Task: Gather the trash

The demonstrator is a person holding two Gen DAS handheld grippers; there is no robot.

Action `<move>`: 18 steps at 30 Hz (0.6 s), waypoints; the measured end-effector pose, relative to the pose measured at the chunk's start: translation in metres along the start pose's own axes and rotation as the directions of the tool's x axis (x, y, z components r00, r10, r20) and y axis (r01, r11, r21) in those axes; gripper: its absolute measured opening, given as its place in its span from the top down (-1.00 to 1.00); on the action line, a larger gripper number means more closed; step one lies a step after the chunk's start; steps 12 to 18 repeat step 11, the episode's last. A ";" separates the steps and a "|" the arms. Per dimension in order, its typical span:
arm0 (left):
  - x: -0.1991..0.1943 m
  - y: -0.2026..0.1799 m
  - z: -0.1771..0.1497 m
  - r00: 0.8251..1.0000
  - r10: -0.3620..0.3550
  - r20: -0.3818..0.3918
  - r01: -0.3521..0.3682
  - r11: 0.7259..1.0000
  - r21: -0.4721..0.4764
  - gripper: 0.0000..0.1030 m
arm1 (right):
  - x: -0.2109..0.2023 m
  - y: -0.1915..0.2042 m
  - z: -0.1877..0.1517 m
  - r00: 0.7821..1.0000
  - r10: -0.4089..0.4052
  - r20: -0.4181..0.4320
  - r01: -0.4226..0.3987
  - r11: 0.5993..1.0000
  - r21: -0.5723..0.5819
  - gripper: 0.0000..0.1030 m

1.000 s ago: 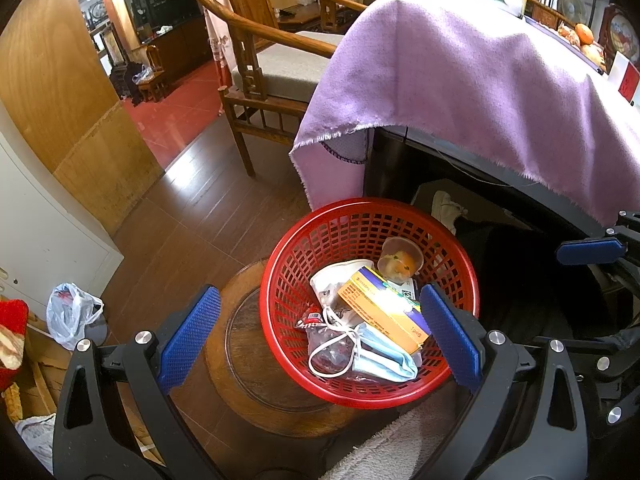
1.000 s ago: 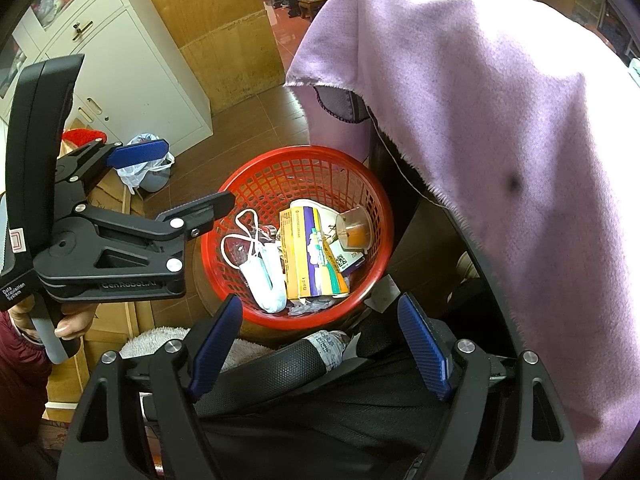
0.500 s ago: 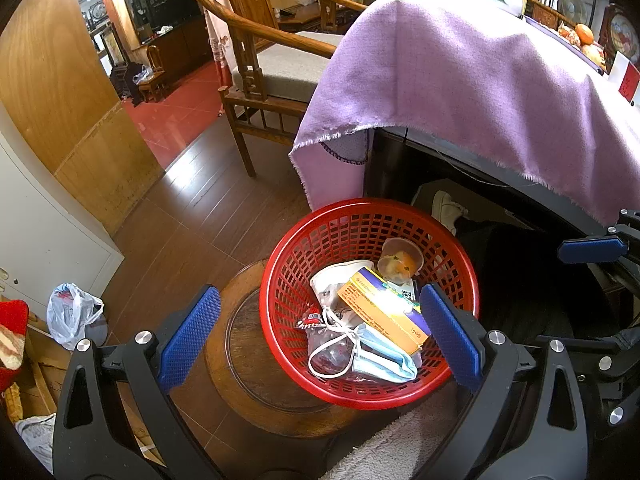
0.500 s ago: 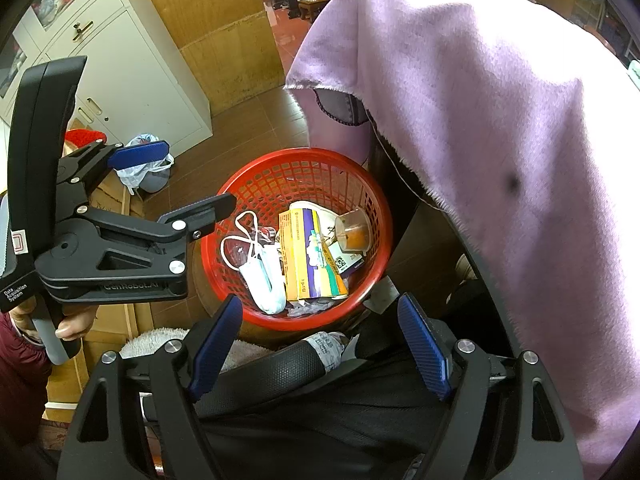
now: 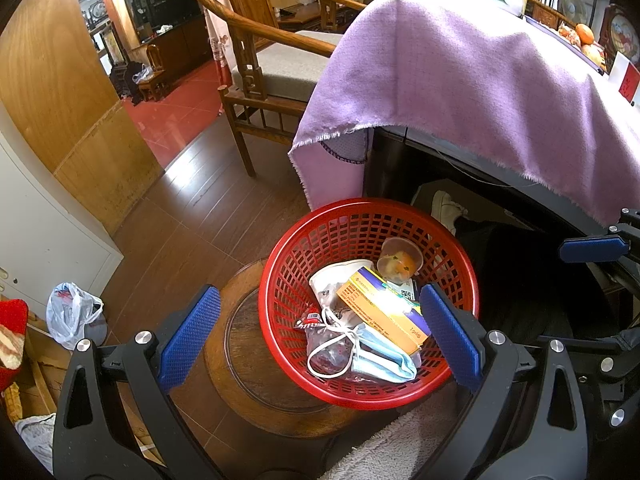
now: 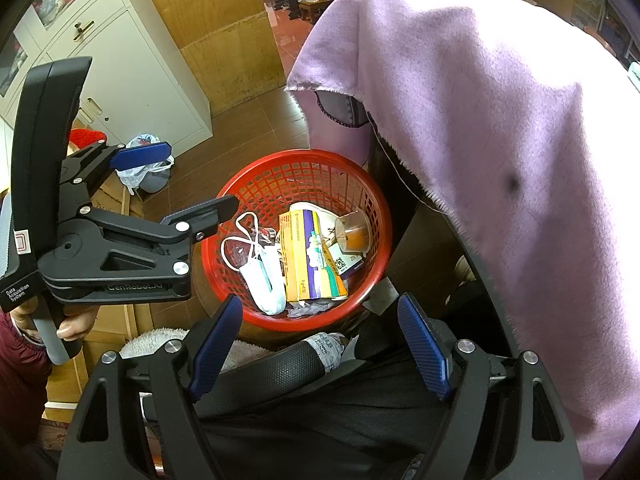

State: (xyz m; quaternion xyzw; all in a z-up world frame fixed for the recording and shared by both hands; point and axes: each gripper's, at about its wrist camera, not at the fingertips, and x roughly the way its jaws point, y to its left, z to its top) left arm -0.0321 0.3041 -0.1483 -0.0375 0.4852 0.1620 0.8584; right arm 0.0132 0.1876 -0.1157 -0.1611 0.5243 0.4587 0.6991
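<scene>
The lower part of the red basket (image 5: pixel 280 280) was hidden behind the left gripper's (image 5: pixel 320 336) blue pads, the clear wrappers under the face mask (image 5: pixel 380 360) could hardly be made out, and the table was covered by a purple cloth (image 5: pixel 460 80). The trash, with a yellow box (image 6: pixel 312 256) and a small cup (image 6: pixel 354 232), was seen lying in the basket on a round wooden stool (image 5: pixel 248 360). Both the left gripper and the right gripper (image 6: pixel 320 340) were held wide open above it, nothing being gripped or touched.

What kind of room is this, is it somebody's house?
Probably a lived-in home. A carved wooden chair stands on a wood floor, a purple cloth drapes over a table, and a red basket holds household trash like a face mask.
</scene>
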 end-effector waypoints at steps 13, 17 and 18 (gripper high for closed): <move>-0.010 0.006 0.005 0.999 0.022 0.031 -0.022 1.000 -0.022 -0.86 | -0.011 0.001 0.002 0.999 -0.001 0.033 0.001 1.000 -0.003 -0.53; -0.010 0.006 0.005 0.999 0.022 0.031 -0.022 1.000 -0.022 -0.86 | -0.011 0.001 0.002 0.999 -0.001 0.033 0.001 1.000 -0.003 -0.53; -0.010 0.006 0.005 0.999 0.022 0.031 -0.022 1.000 -0.022 -0.86 | -0.011 0.001 0.002 0.999 -0.001 0.033 0.001 1.000 -0.003 -0.53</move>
